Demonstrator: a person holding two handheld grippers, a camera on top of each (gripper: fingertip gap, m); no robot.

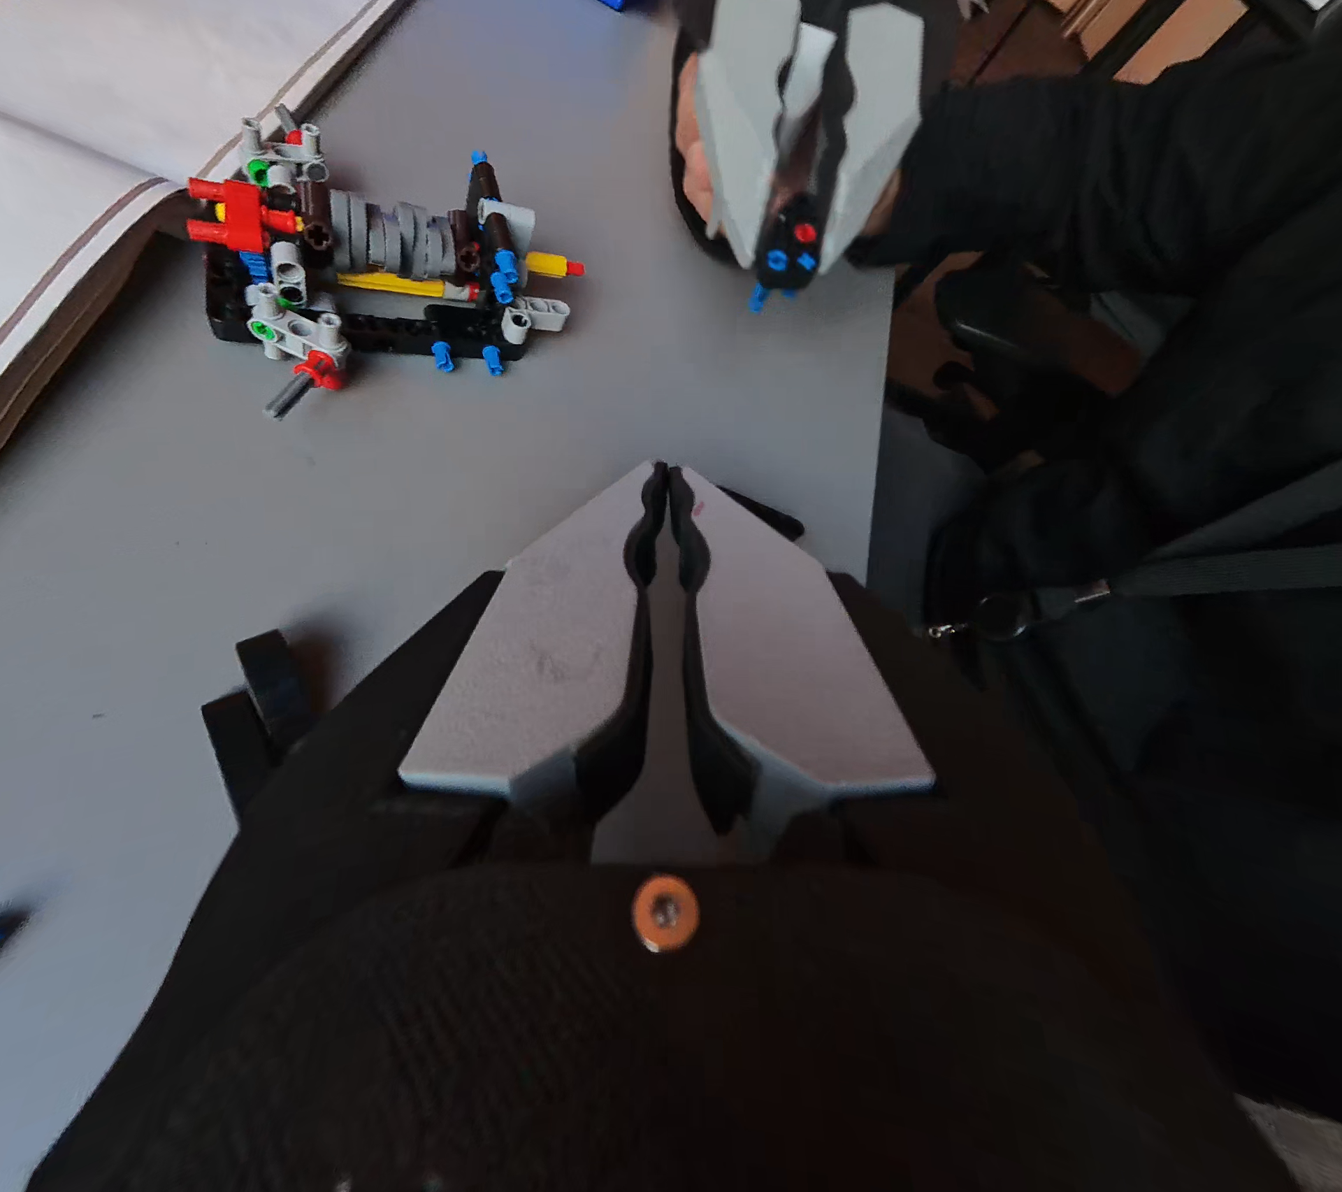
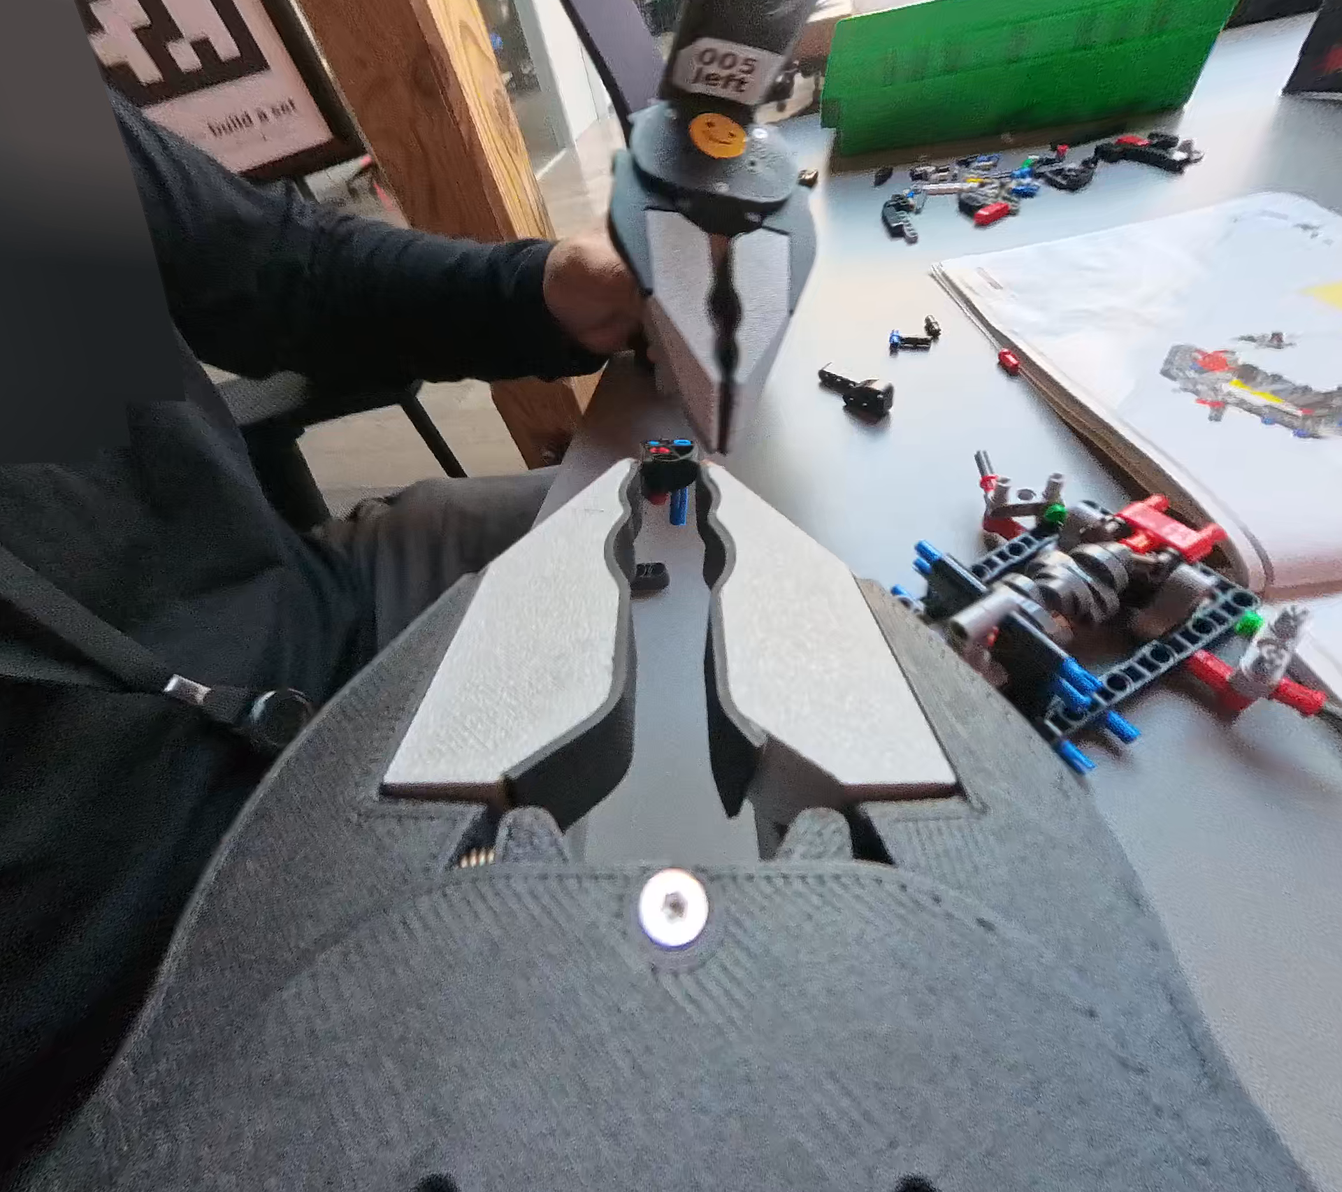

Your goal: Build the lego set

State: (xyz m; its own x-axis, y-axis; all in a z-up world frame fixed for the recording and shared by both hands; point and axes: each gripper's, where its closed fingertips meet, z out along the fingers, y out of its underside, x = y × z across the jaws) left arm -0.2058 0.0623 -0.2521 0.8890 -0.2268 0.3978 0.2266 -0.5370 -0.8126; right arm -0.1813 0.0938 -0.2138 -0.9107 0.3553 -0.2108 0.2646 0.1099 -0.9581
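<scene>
Left gripper (image 1: 667, 471) empty; loose parts (image 2: 1017, 184) right-view only.

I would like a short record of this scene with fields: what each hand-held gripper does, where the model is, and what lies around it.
left hand-held gripper: shut, empty, above the table
right hand-held gripper: shut on small black piece with blue and red pins
partial model: on the table, beside open instruction book
loose parts: in front of green bin

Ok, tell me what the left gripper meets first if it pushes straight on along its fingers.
Probably bare grey table first: the shut left gripper tilts down at it. Farther along that line hangs the right gripper, clamping a small black piece. Depth is uncertain.
</scene>
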